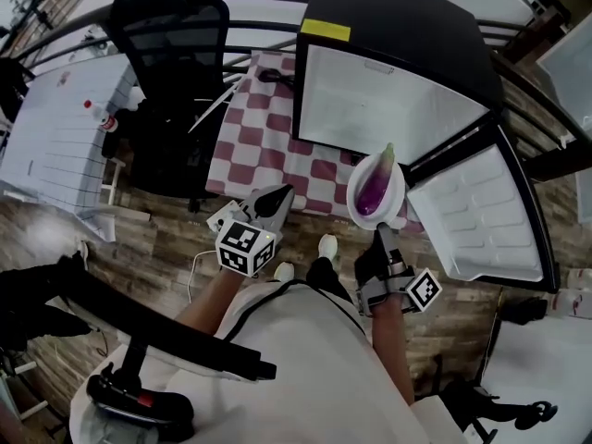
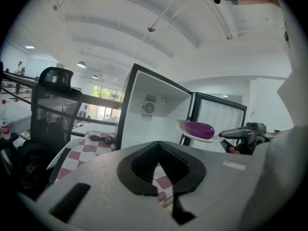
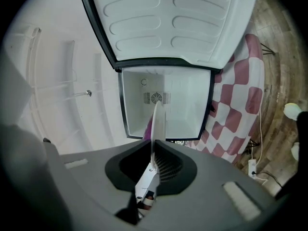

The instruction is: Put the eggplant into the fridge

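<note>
A purple eggplant [image 1: 376, 185] lies on a white plate [image 1: 393, 192] in front of the open mini fridge [image 1: 388, 100]. My right gripper [image 1: 380, 228] is shut on the plate's near rim and holds it level at the fridge's mouth. In the right gripper view the plate [image 3: 155, 121] shows edge-on between the jaws, with a sliver of eggplant [image 3: 147, 129] to its left and the empty white fridge [image 3: 166, 105] straight ahead. My left gripper [image 1: 276, 195] hangs left of the plate, shut on nothing. In the left gripper view the eggplant [image 2: 198, 128] shows at the right.
The fridge door [image 1: 472, 215] stands swung open to the right. The fridge sits on a red-and-white checkered cloth [image 1: 268, 137] bearing a black cable [image 1: 273, 77]. A black office chair [image 1: 171, 44] stands to the left. A power strip [image 1: 222, 216] lies on the wooden floor.
</note>
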